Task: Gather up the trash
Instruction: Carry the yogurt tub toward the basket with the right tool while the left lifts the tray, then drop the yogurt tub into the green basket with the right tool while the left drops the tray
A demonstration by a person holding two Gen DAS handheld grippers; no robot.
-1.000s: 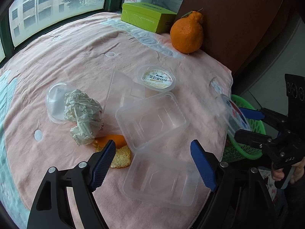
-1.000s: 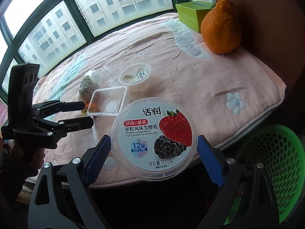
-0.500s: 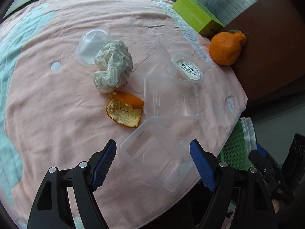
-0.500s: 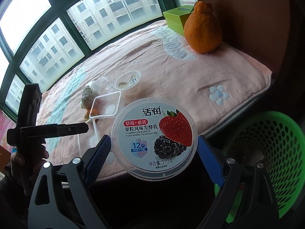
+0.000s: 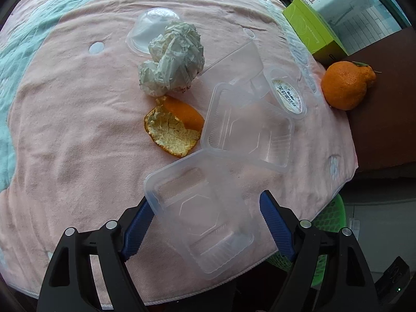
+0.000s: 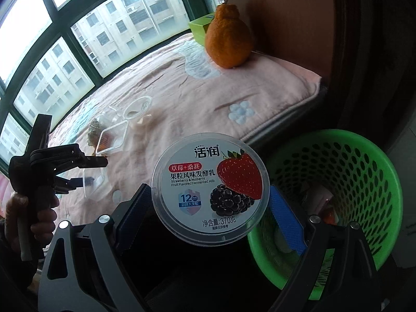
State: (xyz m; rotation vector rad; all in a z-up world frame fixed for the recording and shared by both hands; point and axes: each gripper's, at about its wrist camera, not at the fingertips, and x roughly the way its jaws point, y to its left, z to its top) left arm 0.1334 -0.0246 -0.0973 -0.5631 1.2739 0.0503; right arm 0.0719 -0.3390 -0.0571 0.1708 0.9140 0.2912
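- Swung toward the green basket (image 6: 338, 195) at lower right, right claw (image 6: 210, 208) clamps the yogurt tub (image 6: 210, 189) for dumping
- left claw (image 5: 205, 228) gapes empty, straddling the clear tray (image 5: 200, 215); next pickup, likely

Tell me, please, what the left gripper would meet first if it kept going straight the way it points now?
Most likely the nearer clear plastic tray, which lies between the open fingers of the left gripper at the edge of the pink blanket. Depth is hard to judge here.
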